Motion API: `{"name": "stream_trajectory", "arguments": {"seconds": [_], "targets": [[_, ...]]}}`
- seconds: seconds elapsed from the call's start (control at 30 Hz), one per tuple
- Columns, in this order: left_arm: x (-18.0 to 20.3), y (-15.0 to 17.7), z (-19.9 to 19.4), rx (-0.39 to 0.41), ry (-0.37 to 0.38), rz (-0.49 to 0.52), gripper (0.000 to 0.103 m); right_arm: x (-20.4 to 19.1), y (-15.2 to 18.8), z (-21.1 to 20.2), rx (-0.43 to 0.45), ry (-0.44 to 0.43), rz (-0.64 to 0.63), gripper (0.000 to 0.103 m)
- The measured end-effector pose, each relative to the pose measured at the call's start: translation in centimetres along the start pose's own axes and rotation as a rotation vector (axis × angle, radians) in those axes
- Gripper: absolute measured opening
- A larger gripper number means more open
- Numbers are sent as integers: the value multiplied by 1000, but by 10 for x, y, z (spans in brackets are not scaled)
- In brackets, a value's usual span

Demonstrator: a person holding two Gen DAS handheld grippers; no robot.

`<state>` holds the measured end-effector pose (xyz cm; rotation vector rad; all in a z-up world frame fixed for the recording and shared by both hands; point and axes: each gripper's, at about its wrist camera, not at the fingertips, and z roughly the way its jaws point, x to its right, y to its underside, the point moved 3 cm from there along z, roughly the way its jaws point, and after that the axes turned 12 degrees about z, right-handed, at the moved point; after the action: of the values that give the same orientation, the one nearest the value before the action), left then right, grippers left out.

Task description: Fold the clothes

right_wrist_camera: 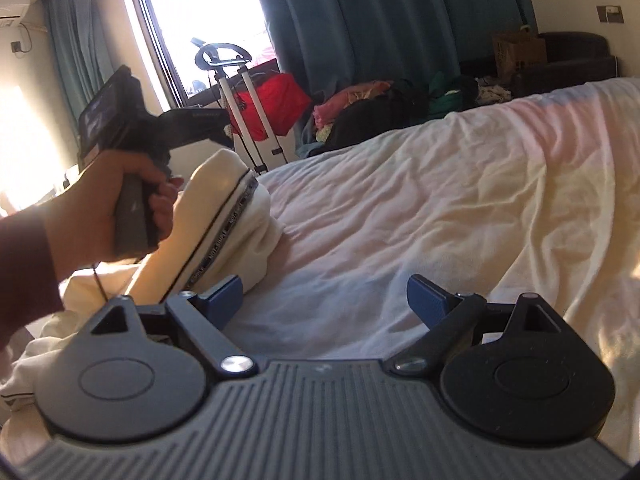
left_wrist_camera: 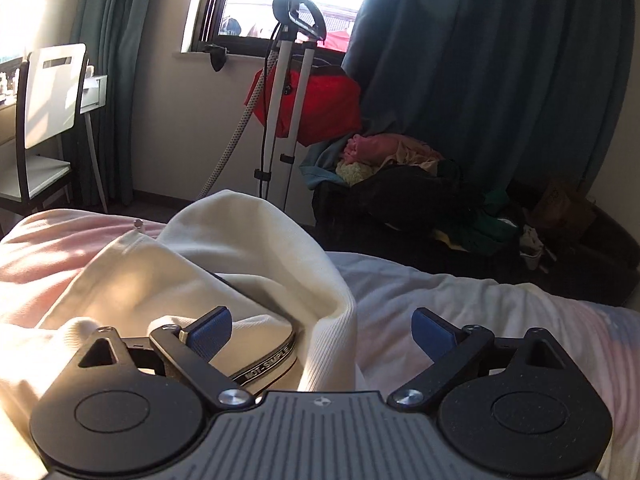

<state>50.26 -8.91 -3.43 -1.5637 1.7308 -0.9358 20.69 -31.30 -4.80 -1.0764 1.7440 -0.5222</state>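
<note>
A cream garment [left_wrist_camera: 224, 248] with a lettered black neck band [left_wrist_camera: 268, 364] lies bunched on the white bed sheet [left_wrist_camera: 460, 312]. My left gripper [left_wrist_camera: 322, 334] is open just above it, its left finger over the collar and its ribbed edge between the fingers. In the right wrist view the same garment [right_wrist_camera: 224, 208] stands in a heap at the left, with the hand-held left gripper [right_wrist_camera: 160, 128] above it. My right gripper [right_wrist_camera: 324, 300] is open and empty over the sheet [right_wrist_camera: 420, 208], its left finger close to the garment's edge.
A pink blanket [left_wrist_camera: 60, 248] lies to the left of the garment. Beyond the bed stand a garment steamer [left_wrist_camera: 284, 92], a red bag [left_wrist_camera: 320, 104], a pile of clothes on a dark seat [left_wrist_camera: 400, 176], a white chair [left_wrist_camera: 44, 120] and dark curtains [left_wrist_camera: 500, 60].
</note>
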Motion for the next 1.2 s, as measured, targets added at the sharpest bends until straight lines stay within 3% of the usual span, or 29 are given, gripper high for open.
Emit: {"name": "stream_trajectory", "arguments": {"seconds": [0.1,0.13,0.17,0.23,0.3,0.47,0.6,0.7,0.87,1.0,1.2], "targets": [[7,-6,31,-35,-24,-2,83,8,2,16,-20,9,19,91],[9,-5,32,-40,-24,18,70,10,2,20,-23,11,33,91],[11,-4,32,-43,-24,38,39,13,1,24,-27,13,47,91],[15,-3,34,-51,-22,79,9,17,0,28,-25,18,63,90],[21,-3,26,-33,-16,124,2,19,0,27,-17,21,70,90],[38,-13,-45,43,30,233,2,19,-3,14,26,18,79,90],[40,-15,-124,105,115,249,2,11,-9,-8,87,16,54,90],[40,3,-175,121,181,246,2,10,-15,-27,133,12,54,90],[44,75,-243,125,309,253,2,21,-30,-60,202,0,109,90],[38,150,-279,76,356,236,2,36,-36,-78,190,-44,201,91],[13,228,-302,-7,364,260,2,54,-19,-69,-37,-245,423,92]]}}
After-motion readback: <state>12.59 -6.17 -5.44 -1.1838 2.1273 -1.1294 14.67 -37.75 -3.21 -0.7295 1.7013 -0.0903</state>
